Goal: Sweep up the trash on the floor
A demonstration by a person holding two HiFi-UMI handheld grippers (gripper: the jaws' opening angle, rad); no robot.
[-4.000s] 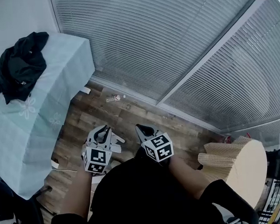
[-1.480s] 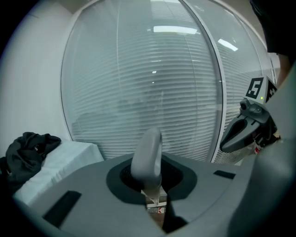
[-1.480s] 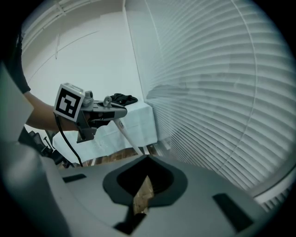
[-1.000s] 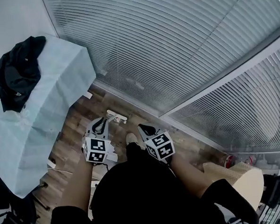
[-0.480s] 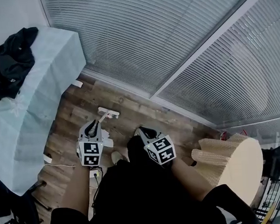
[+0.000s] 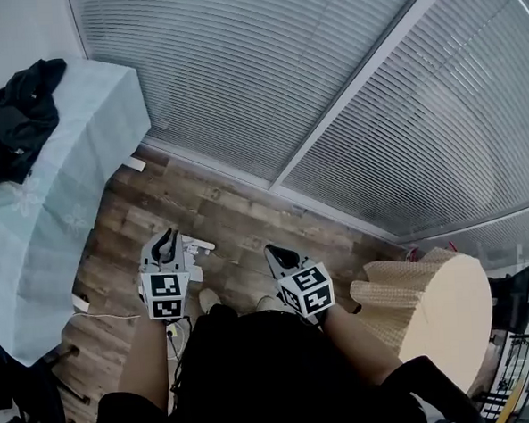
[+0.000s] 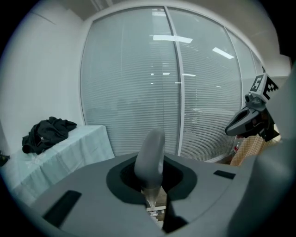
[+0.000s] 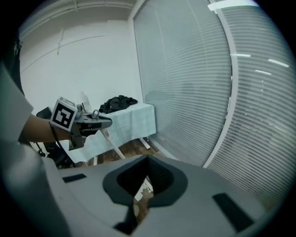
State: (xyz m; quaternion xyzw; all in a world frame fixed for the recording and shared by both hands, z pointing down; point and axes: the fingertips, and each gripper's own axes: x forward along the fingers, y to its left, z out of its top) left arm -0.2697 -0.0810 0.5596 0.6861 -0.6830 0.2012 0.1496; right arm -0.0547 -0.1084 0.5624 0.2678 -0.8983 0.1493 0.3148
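My left gripper (image 6: 166,242) is shut on a grey curved handle (image 7: 149,155) that rises between its jaws in the left gripper view. Just right of its tips, a white broom head (image 6: 197,247) shows low over the wooden floor (image 6: 238,221). My right gripper (image 6: 277,255) hangs beside it with its jaws together and nothing between them; it also shows in the left gripper view (image 7: 252,121). The left gripper (image 8: 98,121) appears at the left of the right gripper view. I see no loose trash on the floor in these views.
A table under a pale blue cloth (image 6: 62,187) with a black garment (image 6: 12,110) stands at the left. Window blinds (image 6: 265,81) run along the far side. A wicker basket (image 6: 431,308) stands at the right, with a red item (image 6: 411,254) behind it. A cable (image 6: 110,316) lies near my feet.
I have stepped to the right along the window. The white broom head has come in from farther out on the floor to just beside the left gripper's tips.
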